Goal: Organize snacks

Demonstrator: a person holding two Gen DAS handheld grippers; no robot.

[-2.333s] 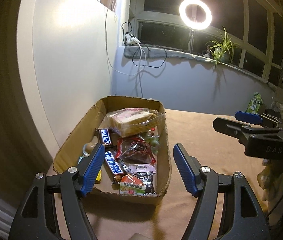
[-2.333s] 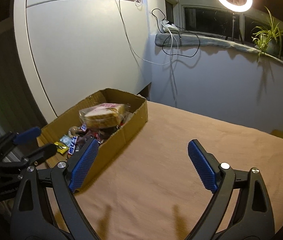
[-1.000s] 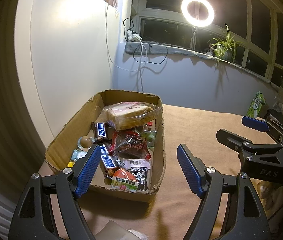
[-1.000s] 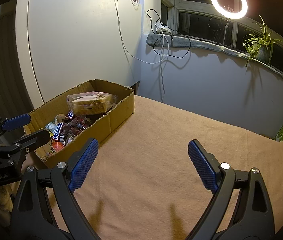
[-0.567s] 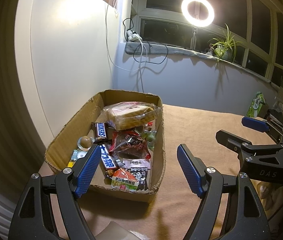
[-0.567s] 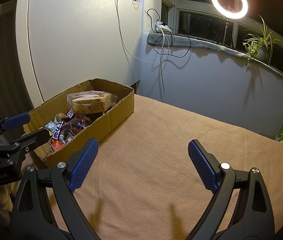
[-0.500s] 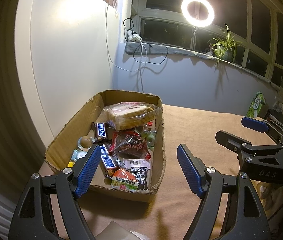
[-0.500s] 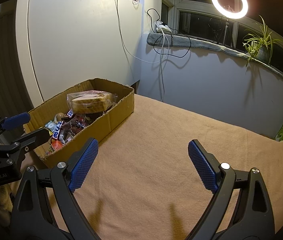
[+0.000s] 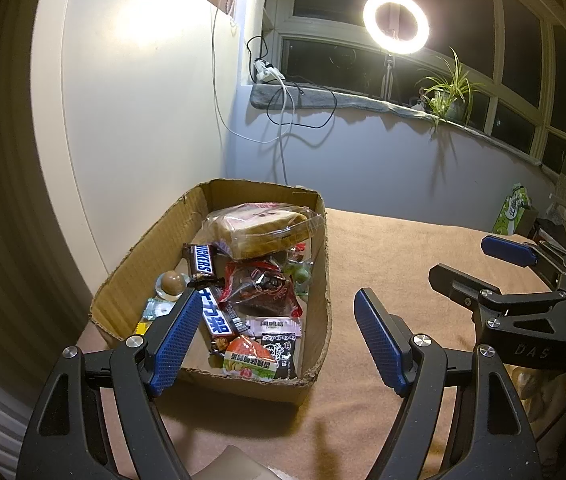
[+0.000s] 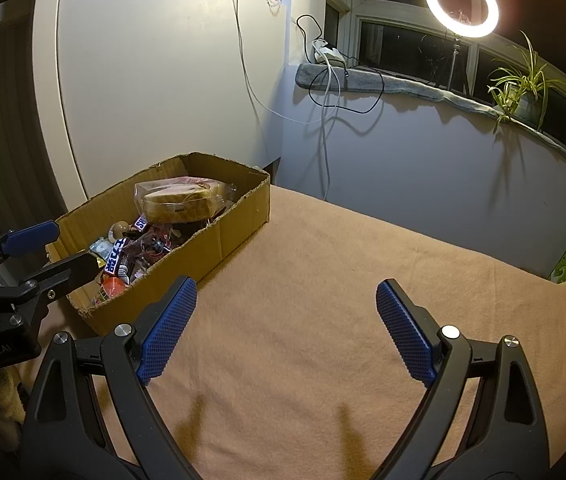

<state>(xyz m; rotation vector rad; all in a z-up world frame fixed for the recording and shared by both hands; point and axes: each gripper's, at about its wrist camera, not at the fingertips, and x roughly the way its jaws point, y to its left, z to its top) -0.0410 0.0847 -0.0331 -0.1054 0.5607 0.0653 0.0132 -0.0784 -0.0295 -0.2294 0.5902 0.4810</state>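
Note:
A cardboard box (image 9: 139, 264) (image 10: 239, 220) stands at the table's left end, filled with several snacks. On top at the far end lies a bagged bread loaf (image 9: 263, 232) (image 10: 181, 200). Nearer are a Snickers bar (image 9: 201, 264), a blue chocolate bar (image 9: 215, 320), a dark red packet (image 9: 263, 288) and a red-and-green packet (image 9: 247, 362). My left gripper (image 9: 277, 320) hangs open just before the box's near wall, nothing between its fingers. My right gripper (image 10: 287, 308) is open over bare cloth, to the right of the box. Each gripper shows in the other's view.
A tan cloth (image 10: 343, 280) covers the table. A green carton (image 9: 513, 208) stands at the far right edge. Behind are a white panel, a windowsill with cables, a potted plant (image 9: 449, 96) and a ring light (image 9: 396, 23). A pale object (image 9: 235, 464) lies at the near edge.
Over the last second nothing has moved. Compared with about two seconds ago, both grippers have drawn back from the box, which now looks farther away.

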